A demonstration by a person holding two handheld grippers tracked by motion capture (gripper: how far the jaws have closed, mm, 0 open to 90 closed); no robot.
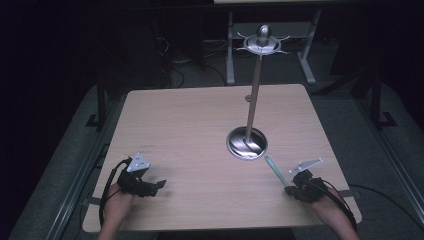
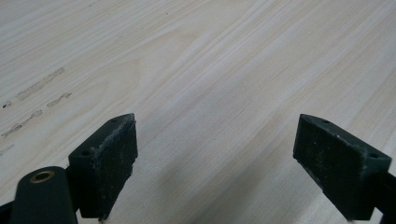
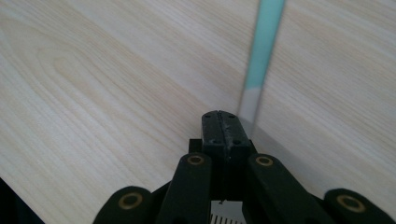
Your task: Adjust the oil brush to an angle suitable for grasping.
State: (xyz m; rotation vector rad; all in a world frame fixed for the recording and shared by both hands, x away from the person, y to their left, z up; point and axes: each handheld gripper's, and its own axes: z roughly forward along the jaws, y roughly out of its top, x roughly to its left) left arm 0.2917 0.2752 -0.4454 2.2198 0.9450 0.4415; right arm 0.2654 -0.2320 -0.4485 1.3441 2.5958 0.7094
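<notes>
Left gripper (image 1: pixel 159 184) rests low over bare worktop (image 1: pixel 190 130) at the near left corner, jaws spread wide, nothing between them; its own view shows only wood grain between the pads.

Centre, slightly right: a metal stand (image 1: pixel 253 95) with a round polished base (image 1: pixel 246 143), a thin upright pole and a hooked crown at the top. No item hangs on the hooks as far as I can tell.

Just right of the base, a slim pale-green utensil (image 1: pixel 275 170) lies slanted on the worktop, its far end near the base rim, its near end reaching the right gripper (image 1: pixel 288 189).

Right gripper: jaws pressed together. In the right gripper view the utensil (image 3: pixel 261 56) runs up alongside the closed tips, green section far, a whitish-grey section near. Whether the jaws actually pinch its end or merely sit beside it, I cannot tell.

Handling judgement: the piece looks light, stiff, narrow and smooth, so likely slippery and prone to pivot if held at one tip. Better hold probably across the flat width, a little in from the near end, jaws square to it.
</notes>
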